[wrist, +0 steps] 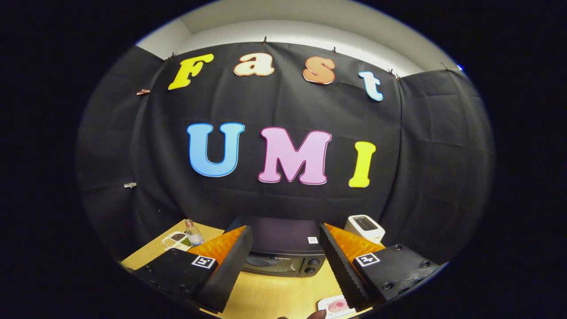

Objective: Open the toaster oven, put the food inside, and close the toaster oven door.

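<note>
Toward the bench's (274,294) far left corner we see a divided dish (176,239) and a small bottle (193,232). Our claw (285,248) is spread wide, holding nothing, with the closed toaster oven (279,248) beyond its fingers at the far edge. A white toaster (365,227) stands by the far right corner, and a plate of food (336,306) lies at the near edge.

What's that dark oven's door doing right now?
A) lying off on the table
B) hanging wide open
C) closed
C: the toaster oven sits beyond the open gripper with its door flat against the front, handle up, nothing held between the jaws.
</note>
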Motion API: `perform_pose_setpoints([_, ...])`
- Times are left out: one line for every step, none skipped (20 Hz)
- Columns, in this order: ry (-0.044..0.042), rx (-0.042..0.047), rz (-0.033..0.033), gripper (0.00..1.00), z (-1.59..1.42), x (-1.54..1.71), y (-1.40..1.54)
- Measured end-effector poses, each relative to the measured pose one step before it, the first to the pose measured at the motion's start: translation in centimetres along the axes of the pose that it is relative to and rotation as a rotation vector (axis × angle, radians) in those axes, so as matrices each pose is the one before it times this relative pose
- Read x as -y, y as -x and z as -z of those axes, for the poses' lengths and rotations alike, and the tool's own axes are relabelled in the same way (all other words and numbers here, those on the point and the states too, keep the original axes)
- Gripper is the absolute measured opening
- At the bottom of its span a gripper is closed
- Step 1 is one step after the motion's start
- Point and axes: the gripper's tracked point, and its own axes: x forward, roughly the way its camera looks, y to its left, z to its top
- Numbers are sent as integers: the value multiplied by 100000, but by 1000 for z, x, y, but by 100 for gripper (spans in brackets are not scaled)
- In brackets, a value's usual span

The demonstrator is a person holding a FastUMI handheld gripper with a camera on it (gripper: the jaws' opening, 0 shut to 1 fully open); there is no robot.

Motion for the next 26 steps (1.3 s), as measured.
perform_pose_setpoints([-187,-2343,-1488,98,1018,-580,-1007])
perform_pose_setpoints([-367,-2176,-1456,98,1031,-515,-1251])
perform_pose_setpoints([-272,-2808,-904,98,1120,-268,-1335])
perform_pose_setpoints([-459,-2712,-1114,98,1199,-310,-1185])
perform_pose_setpoints([-185,-2946,-151,98,1297,-127,-1333])
perform_pose_setpoints([-688,-2493,-420,98,1177,-139,-1334])
perform_pose_setpoints([-754,-2349,-148,98,1077,-59,-1151])
perform_pose_setpoints([-457,-2155,5,98,1007,-149,-1305])
perform_pose_setpoints([-136,-2367,286,98,1102,-193,-1187])
perform_pose_setpoints([-287,-2484,-331,98,1021,-363,-1231])
perform_pose_setpoints([-28,-2653,-321,98,955,-463,-965])
perform_pose_setpoints([451,-1865,-141,98,763,-527,-878])
perform_pose_setpoints([455,-1163,-108,99,493,-483,-826])
perform_pose_setpoints([-154,-1611,213,98,553,-435,-768])
perform_pose_setpoints([-678,-1452,438,98,557,-241,-628])
perform_pose_setpoints([-974,-1491,936,98,515,-27,-657])
perform_pose_setpoints([-1036,-1008,1096,98,294,113,-500])
perform_pose_setpoints([-568,-717,1355,99,155,231,-425])
perform_pose_setpoints([-340,-714,1105,99,187,204,-236])
perform_pose_setpoints([-342,-875,773,98,232,232,-279])
perform_pose_setpoints([-1265,-182,-295,99,8,-61,-161])
perform_pose_setpoints([-1313,229,382,99,-127,61,-291])
perform_pose_setpoints([-1262,-810,933,98,140,208,104])
perform_pose_setpoints([-1199,351,730,99,-54,60,54])
perform_pose_setpoints([643,193,337,98,56,-114,-124])
perform_pose_setpoints([952,286,131,99,96,-6,34])
